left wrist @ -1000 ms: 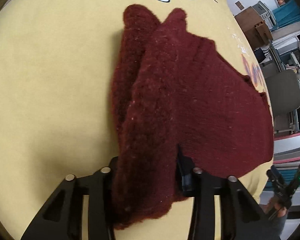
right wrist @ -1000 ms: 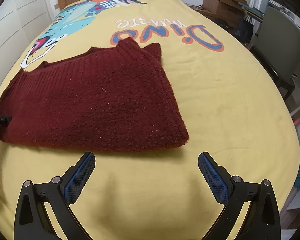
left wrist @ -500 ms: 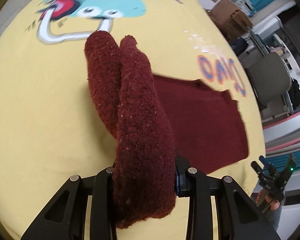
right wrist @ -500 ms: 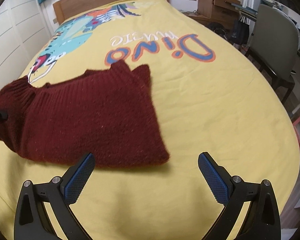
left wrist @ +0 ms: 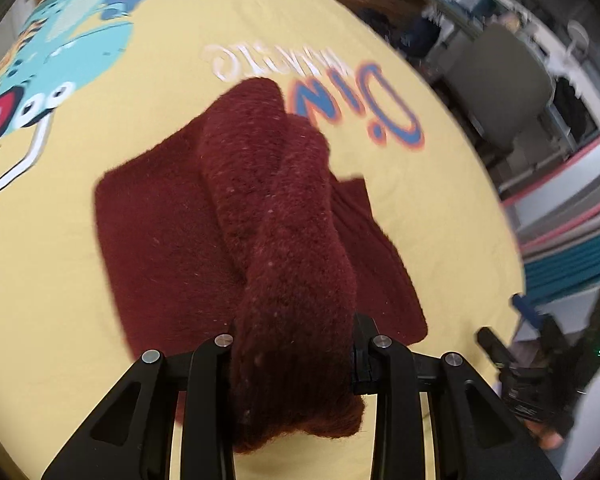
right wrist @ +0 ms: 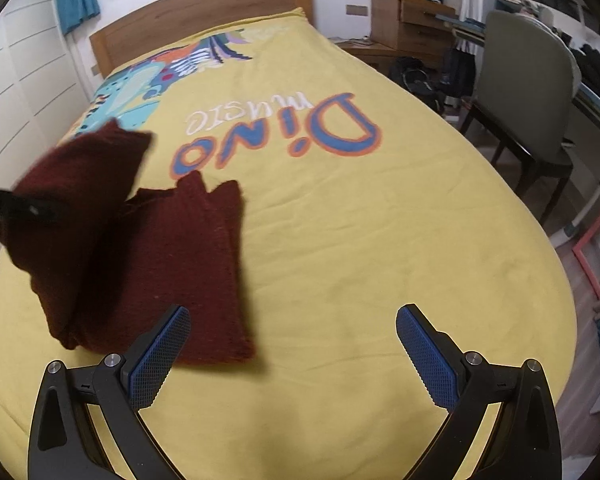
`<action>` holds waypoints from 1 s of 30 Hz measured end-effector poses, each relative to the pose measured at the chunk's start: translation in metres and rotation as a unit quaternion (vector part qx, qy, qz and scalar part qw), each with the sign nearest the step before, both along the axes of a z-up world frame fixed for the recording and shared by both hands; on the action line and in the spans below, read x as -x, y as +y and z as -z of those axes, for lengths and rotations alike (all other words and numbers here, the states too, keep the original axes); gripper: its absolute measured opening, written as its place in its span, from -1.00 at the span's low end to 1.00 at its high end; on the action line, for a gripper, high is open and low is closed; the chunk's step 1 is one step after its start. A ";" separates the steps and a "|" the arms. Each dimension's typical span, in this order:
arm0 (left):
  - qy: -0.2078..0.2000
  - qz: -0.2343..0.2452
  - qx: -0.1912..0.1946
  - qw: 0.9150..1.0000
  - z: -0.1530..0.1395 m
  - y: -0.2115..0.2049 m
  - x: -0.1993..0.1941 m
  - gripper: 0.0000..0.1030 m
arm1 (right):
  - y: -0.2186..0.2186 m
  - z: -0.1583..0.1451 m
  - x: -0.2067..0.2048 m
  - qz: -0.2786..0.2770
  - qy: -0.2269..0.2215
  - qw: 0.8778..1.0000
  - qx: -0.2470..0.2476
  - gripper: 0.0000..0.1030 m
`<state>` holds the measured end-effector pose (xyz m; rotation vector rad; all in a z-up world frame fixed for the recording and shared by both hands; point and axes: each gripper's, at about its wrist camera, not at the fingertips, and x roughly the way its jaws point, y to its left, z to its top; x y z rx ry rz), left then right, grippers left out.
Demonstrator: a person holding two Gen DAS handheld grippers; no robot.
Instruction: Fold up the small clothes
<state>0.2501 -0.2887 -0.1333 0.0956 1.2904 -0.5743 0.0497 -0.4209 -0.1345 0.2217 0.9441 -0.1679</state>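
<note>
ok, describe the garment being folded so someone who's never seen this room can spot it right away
Find the bed with the yellow dinosaur-print bedspread. On its near left part, below the blue "Dino" lettering, lies a dark red knit sweater, one end lifted by the left tool. It is the only garment on the bed, and its fuzzy maroon knit stands out against the smooth yellow cover.

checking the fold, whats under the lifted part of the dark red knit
Under the lifted part, clamped in the left hand-held gripper, lies the rest of the dark red knit, flat on the yellow bedspread. Whatever lies beneath that flat layer is covered.
</note>
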 end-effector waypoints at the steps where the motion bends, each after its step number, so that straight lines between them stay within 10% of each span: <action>1: -0.003 0.006 -0.017 1.000 0.010 -0.010 0.005 -0.49 | -0.003 0.001 0.002 0.003 0.001 1.000 -0.003 0.99; 7: -0.018 0.012 -0.083 0.996 0.049 -0.031 0.019 -0.28 | -0.011 0.017 0.014 0.011 0.027 1.000 -0.007 0.99; 20: 0.000 -0.021 -0.049 0.999 0.034 -0.018 0.016 0.98 | -0.009 0.037 0.017 0.010 0.063 0.998 -0.014 0.99; 30: -0.009 -0.046 0.016 0.999 -0.014 0.057 0.031 0.98 | 0.001 0.010 -0.002 -0.005 0.056 0.997 -0.051 0.99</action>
